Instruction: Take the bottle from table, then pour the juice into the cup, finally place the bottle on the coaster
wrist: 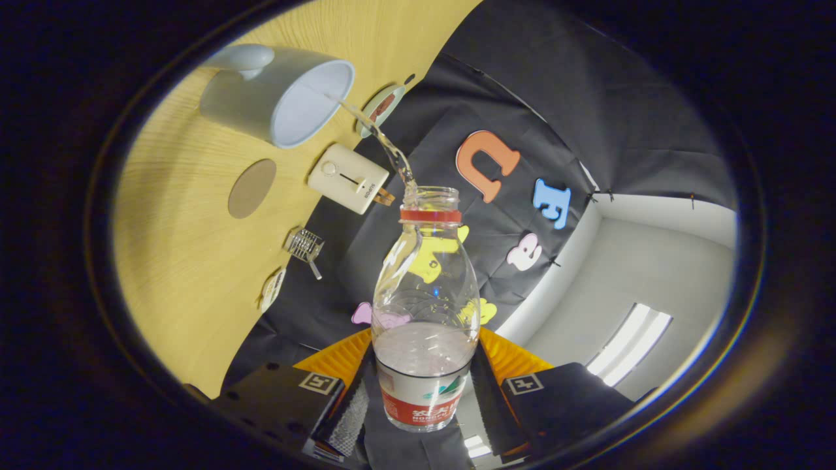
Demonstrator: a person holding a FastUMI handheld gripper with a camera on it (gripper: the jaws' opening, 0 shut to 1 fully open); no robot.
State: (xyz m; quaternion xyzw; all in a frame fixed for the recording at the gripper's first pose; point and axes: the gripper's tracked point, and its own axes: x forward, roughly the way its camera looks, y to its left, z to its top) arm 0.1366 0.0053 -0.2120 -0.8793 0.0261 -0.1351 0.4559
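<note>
While pouring, bottle [424, 307] between fingers [349, 408].

Table [189, 274]: pale wood-grain top. On it: a light cup [277, 98] with a handle; a round brown coaster [252, 188] just beside the cup; a cream box-shaped device [347, 178] with a dial and slot, near the table's edge; a small wire basket [305, 246]; a small flat disc [272, 288] at the edge; a round dish [382, 108] beyond the cup.
</note>
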